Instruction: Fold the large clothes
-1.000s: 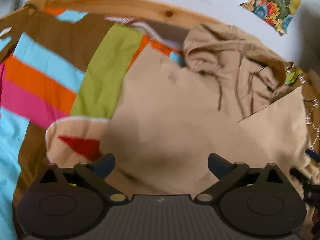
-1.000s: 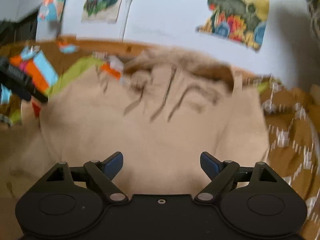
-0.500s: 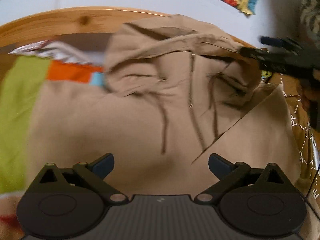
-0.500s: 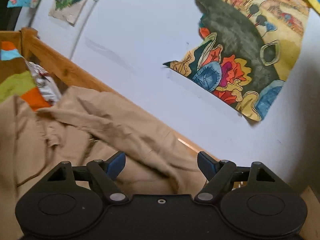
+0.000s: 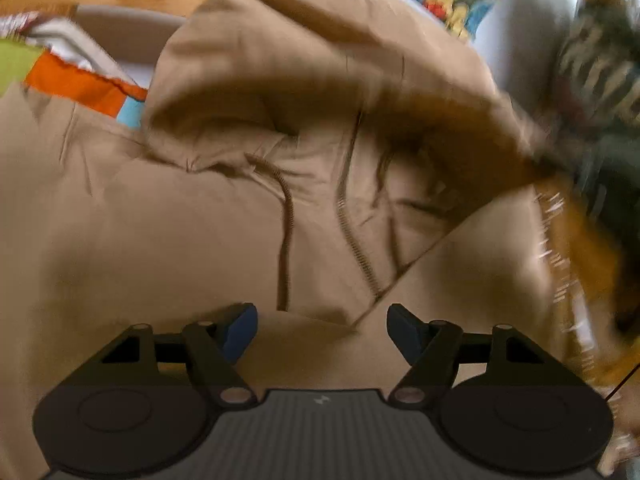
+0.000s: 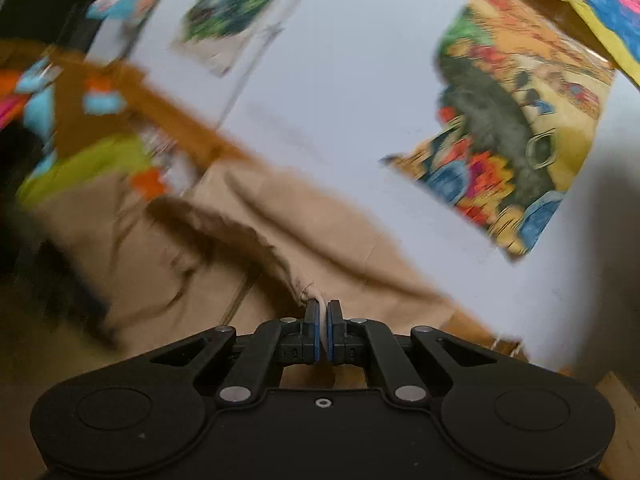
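Observation:
A tan hoodie (image 5: 168,240) lies spread on the bed and fills the left wrist view. Its hood (image 5: 320,80) is raised at the far side, and its drawstrings (image 5: 286,240) trail toward me. My left gripper (image 5: 322,330) hovers open just above the chest, near a folded diagonal edge. In the right wrist view the right gripper (image 6: 323,320) is shut on the rim of the hood (image 6: 256,240), holding it lifted off the hoodie's body (image 6: 132,248).
A striped blanket (image 5: 80,84) in orange, green and blue lies under the hoodie at the left. A wooden bed rail (image 6: 168,112) runs along the far side against a white wall with colourful pictures (image 6: 516,128). A mustard patterned cloth (image 5: 576,256) lies at the right.
The right gripper has shut on the hood's rim and lifted it. The left gripper has moved closer over the chest and narrowed its opening a little.

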